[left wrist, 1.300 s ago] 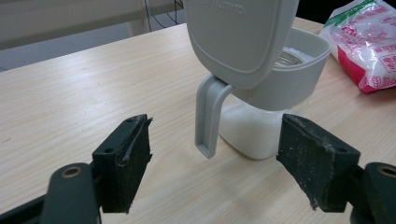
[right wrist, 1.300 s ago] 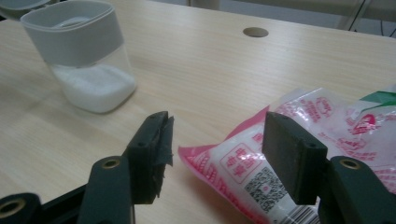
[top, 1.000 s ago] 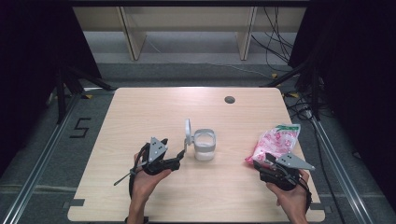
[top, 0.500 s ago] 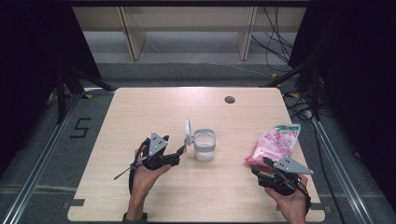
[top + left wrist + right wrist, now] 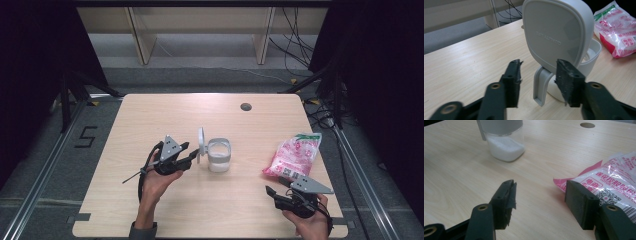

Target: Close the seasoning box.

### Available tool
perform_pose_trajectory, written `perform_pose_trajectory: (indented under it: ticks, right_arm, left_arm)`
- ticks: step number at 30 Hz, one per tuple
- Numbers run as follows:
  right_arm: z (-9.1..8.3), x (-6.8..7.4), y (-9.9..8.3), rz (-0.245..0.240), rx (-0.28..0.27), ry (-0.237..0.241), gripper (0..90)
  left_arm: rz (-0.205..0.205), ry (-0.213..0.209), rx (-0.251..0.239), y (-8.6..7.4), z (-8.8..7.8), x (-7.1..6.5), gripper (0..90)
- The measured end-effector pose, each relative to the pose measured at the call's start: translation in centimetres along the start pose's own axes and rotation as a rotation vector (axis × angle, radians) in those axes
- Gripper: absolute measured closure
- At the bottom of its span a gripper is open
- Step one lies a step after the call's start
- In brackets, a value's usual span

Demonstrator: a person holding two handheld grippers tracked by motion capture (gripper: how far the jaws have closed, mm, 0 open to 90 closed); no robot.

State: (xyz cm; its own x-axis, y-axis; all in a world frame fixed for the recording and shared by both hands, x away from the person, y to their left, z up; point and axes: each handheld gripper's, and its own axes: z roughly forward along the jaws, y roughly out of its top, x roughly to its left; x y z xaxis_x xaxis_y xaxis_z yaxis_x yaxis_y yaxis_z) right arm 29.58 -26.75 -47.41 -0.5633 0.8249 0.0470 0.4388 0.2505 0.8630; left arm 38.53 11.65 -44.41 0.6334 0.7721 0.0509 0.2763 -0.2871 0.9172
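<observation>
Left tongs (image 5: pixel 537 86) just narrowing, still clear of jar lid (image 5: pixel 556 35); right tongs (image 5: pixel 539 203) released beside bag (image 5: pixel 609 185).

matt plastic lid (image 5: pixel 556 32), glossy bag (image 5: pixel 609 182)

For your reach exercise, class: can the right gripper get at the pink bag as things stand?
Probably yes. The right gripper has its jaws open, empty and aimed at the near corner of the pink bag, with bare table between them and nothing in the way.

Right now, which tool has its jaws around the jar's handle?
The left tool: its jaws, just closing, straddle the grey handle under the jar's raised lid, not yet pressing. The right tool is open by the pink bag.
</observation>
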Motion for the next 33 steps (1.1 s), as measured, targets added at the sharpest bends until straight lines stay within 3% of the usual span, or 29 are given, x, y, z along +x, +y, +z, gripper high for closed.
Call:
perform_pose_trajectory:
  ticks: [2,4,8,12,13,17,18,23,24,25,29,30,31,32,33]
  right_arm:
    - [-0.1,0.0,0.0,0.004,0.001,0.015,41.9]
    - [-0.2,0.1,0.0,-0.004,-0.005,0.004,42.0]
    - [-0.2,0.1,0.0,0.000,-0.005,0.003,42.0]
    - [-0.1,0.1,0.0,0.001,0.000,0.001,42.1]
    - [-0.1,0.3,0.0,0.021,0.004,0.006,42.1]
    - [0.0,0.2,0.0,0.006,0.002,0.008,42.1]
    - [-0.1,0.3,0.0,0.032,0.011,0.006,42.1]
    - [0.1,0.1,0.0,0.009,0.005,-0.007,42.0]
    - [0.0,0.0,-0.1,0.007,0.007,0.008,42.0]
    - [0.0,0.2,-0.1,0.037,0.015,0.005,42.0]
    - [0.1,-0.1,-0.1,0.013,0.007,0.008,41.9]
    - [0.1,0.1,-0.2,0.026,0.013,0.001,41.9]
    - [0.1,0.2,-0.1,0.034,0.014,-0.002,41.9]
    - [0.0,0.2,-0.1,0.035,0.014,0.010,41.8]
    - [0.0,0.2,-0.1,0.033,0.018,0.008,41.8]
  left_arm:
    - [0.004,0.002,-0.002,-0.1,0.1,0.0,60.7]
    - [0.073,0.010,-0.007,-0.1,0.2,0.1,64.9]
    - [0.092,0.001,-0.016,0.0,0.2,0.2,74.4]
    - [0.083,-0.003,-0.028,0.0,0.3,0.2,82.6]
    - [0.087,0.001,-0.028,0.1,0.3,0.2,83.4]
    - [0.088,-0.004,-0.050,0.3,0.3,0.2,86.2]
    - [0.098,0.000,-0.048,0.3,0.3,0.2,87.1]
    - [0.085,-0.021,-0.068,0.7,0.3,0.0,87.2]
    - [0.088,-0.020,-0.068,0.8,0.4,0.0,87.3]
    - [0.085,-0.023,-0.066,0.8,0.4,0.0,87.3]
    - [0.055,-0.053,-0.049,1.0,0.4,-0.3,87.5]
    - [0.137,-0.053,-0.051,1.3,0.5,0.1,87.8]
    - [0.180,-0.012,-0.063,1.5,0.4,0.4,87.8]
    - [0.183,0.035,-0.057,1.5,0.2,0.4,87.8]
    - [0.176,0.035,-0.059,1.6,0.2,0.3,87.8]
